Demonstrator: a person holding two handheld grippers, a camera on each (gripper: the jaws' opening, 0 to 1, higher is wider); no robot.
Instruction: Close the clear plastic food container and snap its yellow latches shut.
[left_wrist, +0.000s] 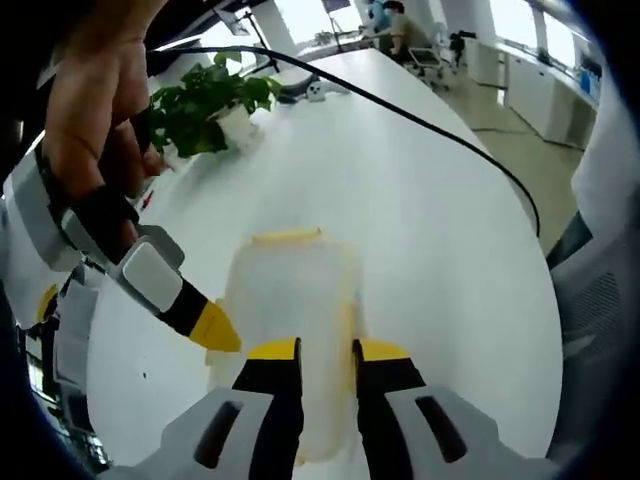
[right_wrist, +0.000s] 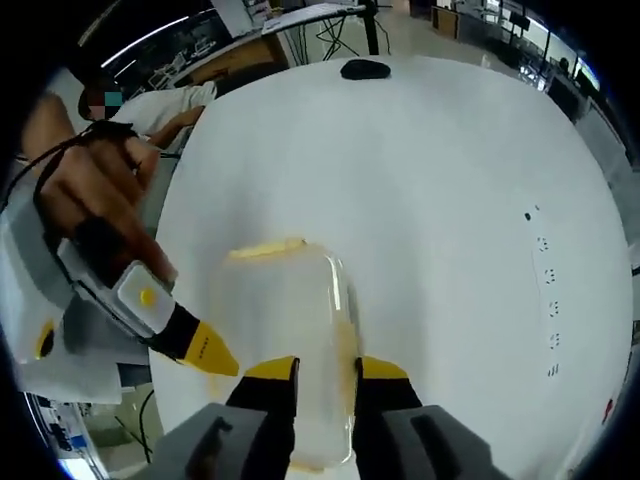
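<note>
Clear plastic food container (left_wrist: 290, 300) lying on the white table (left_wrist: 420, 200), lid down, a yellow latch (left_wrist: 287, 237) at its far end. Left gripper (left_wrist: 326, 352) — jaws narrowed astride the container's near end. Right gripper (right_wrist: 325, 368) likewise set, jaws narrow; whether either grips, I cannot tell. Potted plant (left_wrist: 205, 100) beyond.
</note>
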